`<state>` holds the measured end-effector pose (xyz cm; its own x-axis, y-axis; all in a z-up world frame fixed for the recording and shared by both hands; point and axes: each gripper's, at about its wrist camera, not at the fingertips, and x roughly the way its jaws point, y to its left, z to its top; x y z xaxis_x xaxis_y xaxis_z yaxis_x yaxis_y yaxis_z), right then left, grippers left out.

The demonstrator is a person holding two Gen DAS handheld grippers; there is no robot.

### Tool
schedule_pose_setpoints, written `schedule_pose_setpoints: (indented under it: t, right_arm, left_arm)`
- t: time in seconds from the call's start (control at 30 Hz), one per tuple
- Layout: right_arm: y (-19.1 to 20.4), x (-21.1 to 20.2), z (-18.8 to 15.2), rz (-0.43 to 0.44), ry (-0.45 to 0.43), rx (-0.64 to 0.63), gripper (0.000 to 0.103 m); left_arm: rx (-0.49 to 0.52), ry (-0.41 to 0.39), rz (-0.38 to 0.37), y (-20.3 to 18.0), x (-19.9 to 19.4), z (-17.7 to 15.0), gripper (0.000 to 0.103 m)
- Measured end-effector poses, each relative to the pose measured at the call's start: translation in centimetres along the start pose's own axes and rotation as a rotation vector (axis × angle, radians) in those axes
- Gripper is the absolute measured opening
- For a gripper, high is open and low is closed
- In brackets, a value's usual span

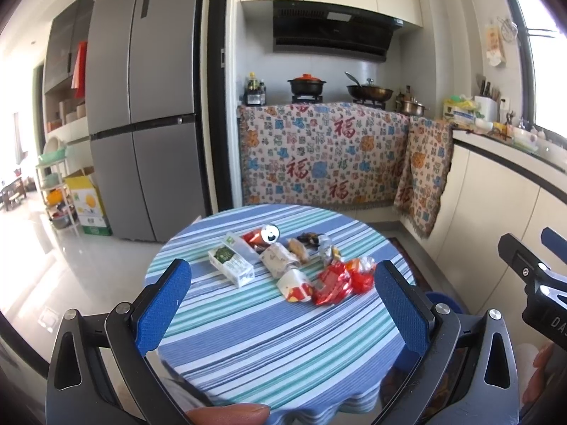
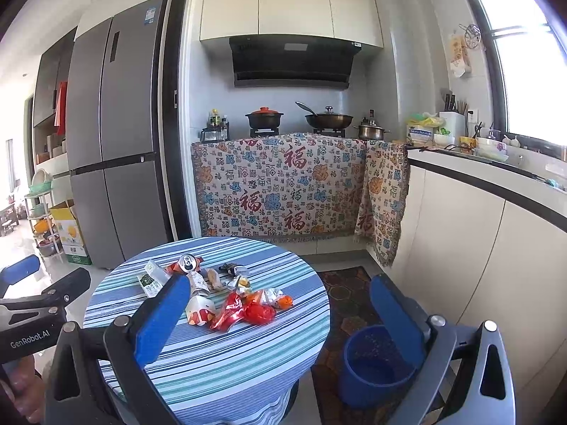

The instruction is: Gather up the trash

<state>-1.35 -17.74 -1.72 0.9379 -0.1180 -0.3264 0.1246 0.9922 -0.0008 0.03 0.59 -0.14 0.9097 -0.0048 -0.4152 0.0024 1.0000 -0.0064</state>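
A heap of trash lies on the round table [image 1: 269, 347] [image 2: 226, 364] with a blue-and-green striped cloth: a green-and-white carton [image 1: 231, 264] [image 2: 150, 281], a crushed can [image 1: 268, 234] [image 2: 187, 262], a paper cup [image 1: 295, 286] [image 2: 199, 310], red wrappers [image 1: 336, 283] [image 2: 244, 313]. A blue bin [image 2: 372, 364] stands on the floor right of the table. My left gripper [image 1: 283, 295] is open above the table's near side, short of the trash. My right gripper [image 2: 280, 308] is open too, held above the table's right edge and the bin. Both hold nothing.
Behind the table are a grey fridge [image 1: 141, 106], a stove counter draped with a patterned cloth [image 1: 319, 156] and a counter [image 2: 496, 184] along the right wall. A patterned rug [image 2: 351, 304] lies under the bin. A rack and a cardboard box [image 1: 88, 205] stand left.
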Motion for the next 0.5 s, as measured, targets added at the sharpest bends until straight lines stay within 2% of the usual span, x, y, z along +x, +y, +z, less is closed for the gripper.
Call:
schedule_pose_setpoints:
  t: [0.5]
  right_arm:
    - [-0.21, 0.21, -0.08, -0.007, 0.006, 0.002, 0.103]
  left_arm:
    - [0.001, 0.012, -0.006, -0.09, 0.17, 0.07, 0.103]
